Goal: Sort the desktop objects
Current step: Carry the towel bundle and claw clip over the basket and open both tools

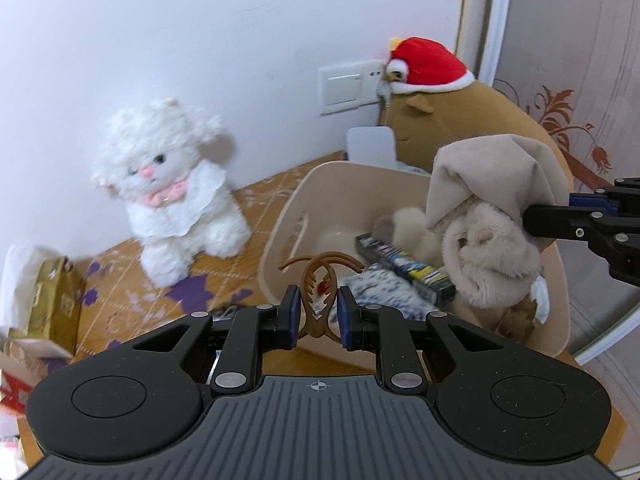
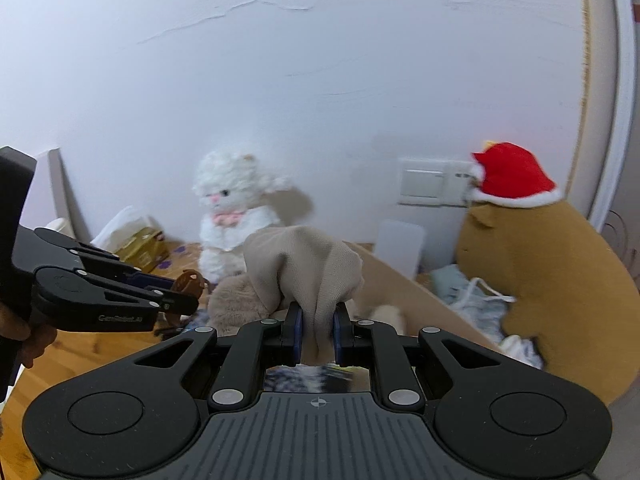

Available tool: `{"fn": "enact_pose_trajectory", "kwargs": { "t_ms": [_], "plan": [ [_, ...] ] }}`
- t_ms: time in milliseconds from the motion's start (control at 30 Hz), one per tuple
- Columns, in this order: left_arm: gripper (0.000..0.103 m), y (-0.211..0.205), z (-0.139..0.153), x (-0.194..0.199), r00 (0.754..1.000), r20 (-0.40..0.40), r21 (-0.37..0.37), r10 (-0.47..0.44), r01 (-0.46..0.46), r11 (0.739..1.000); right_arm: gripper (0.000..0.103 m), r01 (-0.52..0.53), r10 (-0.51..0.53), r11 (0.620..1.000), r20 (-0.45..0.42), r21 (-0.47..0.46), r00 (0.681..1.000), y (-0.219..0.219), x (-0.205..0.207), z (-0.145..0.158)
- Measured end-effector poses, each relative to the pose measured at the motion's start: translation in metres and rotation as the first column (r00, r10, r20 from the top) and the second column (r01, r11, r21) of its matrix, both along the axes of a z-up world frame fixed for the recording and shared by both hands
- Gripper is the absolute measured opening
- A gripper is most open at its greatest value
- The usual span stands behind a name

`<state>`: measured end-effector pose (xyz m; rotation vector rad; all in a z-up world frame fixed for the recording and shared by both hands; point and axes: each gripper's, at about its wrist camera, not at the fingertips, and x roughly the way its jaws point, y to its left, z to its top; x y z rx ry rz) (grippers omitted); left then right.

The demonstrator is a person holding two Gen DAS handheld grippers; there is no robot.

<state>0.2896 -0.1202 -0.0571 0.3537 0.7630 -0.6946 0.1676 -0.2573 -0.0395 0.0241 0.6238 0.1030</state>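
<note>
At the far left of the table point(image 1: 256, 216) a gold box point(image 1: 56, 300) sat against the wall, and beside it a white plush lamb point(image 1: 172, 196) stood upright, apparently parked there as decoration rather than as clutter to sort.

Next came the left tongs point(image 1: 318, 316), closed on a brown hair claw point(image 1: 318, 292); the pads pinched its hinge end so the curved teeth pointed away, toward the beige bin point(image 1: 288, 232). That hold looked chosen to let the clip fall cleanly into the bin once released.

The bin itself already held a dark patterned box point(image 1: 404, 264), a speckled cloth and something pale and furry, so it seemed to serve as the collecting place.

Further right, the right tongs point(image 2: 317, 334) were closed on the loose fabric of a beige plush toy point(image 1: 484, 248), gripping its hood. Taken by the hood, the toy hung below the pads, over the right part of the bin. Soft cloth gave a sure pinch where the bulky body would not fit between the pads.

At the far right a brown plush in a red hat point(image 1: 432, 64) leaned in the corner behind the bin.
</note>
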Motion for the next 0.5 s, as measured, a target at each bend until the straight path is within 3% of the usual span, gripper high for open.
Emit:
{"fn": "enact_pose_trajectory", "kwargs": {
  "t_ms": [500],
  "plan": [
    [0.019,-0.082,-0.018,-0.008,0.998,-0.02,0.036,-0.061,0.062,0.997,0.014,0.075,-0.071,0.996,-0.073,0.051,0.995,-0.079,0.005,-0.021]
  ]
}}
